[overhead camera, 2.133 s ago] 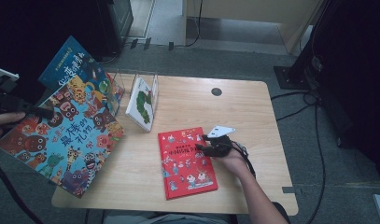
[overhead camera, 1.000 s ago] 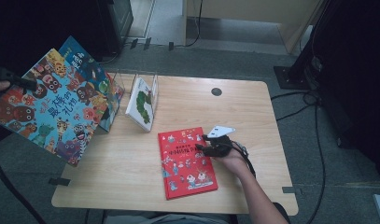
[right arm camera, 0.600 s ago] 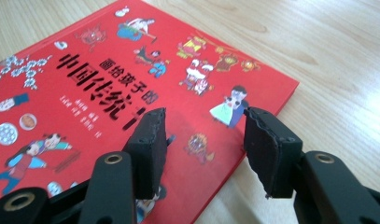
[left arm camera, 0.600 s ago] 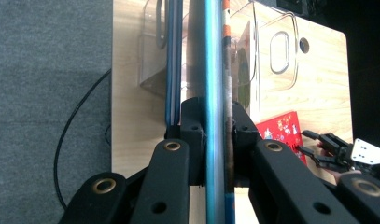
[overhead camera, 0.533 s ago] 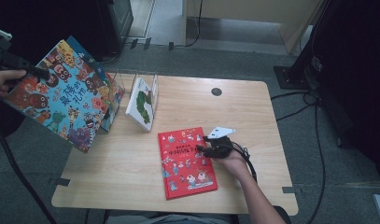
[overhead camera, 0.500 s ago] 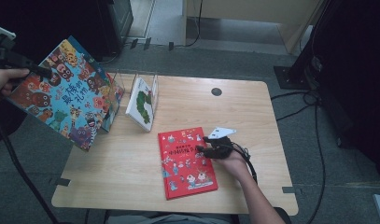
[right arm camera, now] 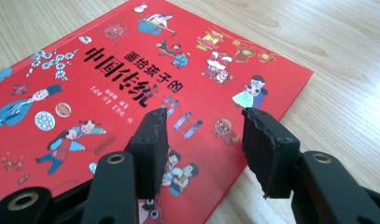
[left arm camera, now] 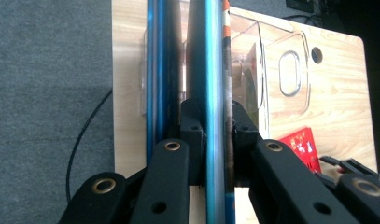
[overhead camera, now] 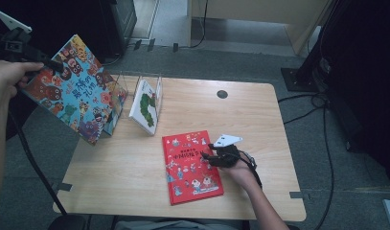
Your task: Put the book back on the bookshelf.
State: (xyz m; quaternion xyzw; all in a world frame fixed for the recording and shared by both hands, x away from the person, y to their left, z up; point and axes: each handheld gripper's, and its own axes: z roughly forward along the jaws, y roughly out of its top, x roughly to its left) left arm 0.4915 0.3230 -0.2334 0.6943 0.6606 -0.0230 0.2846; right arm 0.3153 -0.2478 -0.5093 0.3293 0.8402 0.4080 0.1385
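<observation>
Books are what you're sorting, it seems — your left gripper (overhead camera: 49, 62) pinches the big colourful picture book (overhead camera: 75, 91) by its upper edge, tilted in the air over the table's left end, just beside the clear rack (overhead camera: 144, 84) where a white book (overhead camera: 145, 105) stands. Judging by that, you're mid-way through slotting it, so next line its lower edge up with a free slot and lower it straight. Your right gripper (right arm camera: 201, 140) rests spread over the red book (right arm camera: 131, 84) lying flat — holding nothing.

Left tool (overhead camera: 48, 61) grips book (overhead camera: 75, 88) (aloft) — tilted.
</observation>
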